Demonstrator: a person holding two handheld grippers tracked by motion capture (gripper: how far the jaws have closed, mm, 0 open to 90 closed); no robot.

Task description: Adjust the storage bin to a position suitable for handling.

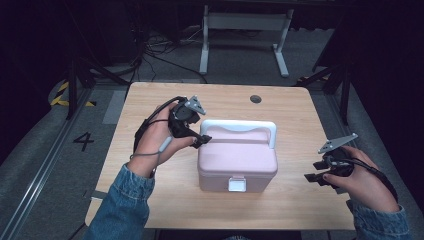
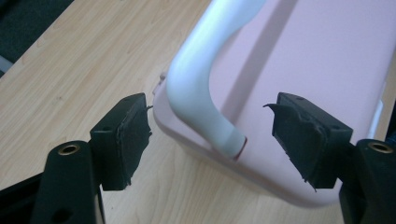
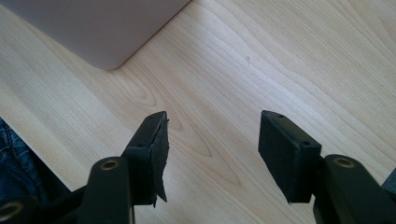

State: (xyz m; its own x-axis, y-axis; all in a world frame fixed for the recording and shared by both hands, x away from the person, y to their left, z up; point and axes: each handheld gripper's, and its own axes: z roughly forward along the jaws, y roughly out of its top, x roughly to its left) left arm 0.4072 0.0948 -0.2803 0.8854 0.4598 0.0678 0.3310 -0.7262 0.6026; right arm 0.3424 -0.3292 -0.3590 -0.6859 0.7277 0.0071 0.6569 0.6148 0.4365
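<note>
Jaws of the left gripper [image 2: 212, 128] spread around the pink box's [image 1: 240, 160] white handle [image 2: 196, 88]; right gripper [image 3: 212, 149], spread, right of box. We read "4" [image 1: 83, 141] on floor.

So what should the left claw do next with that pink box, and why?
Probably close the left gripper on the white handle. Its jaws stand open on either side of the handle's end, not yet touching it, on the shut pink box. The right gripper waits open, off to the side.
</note>
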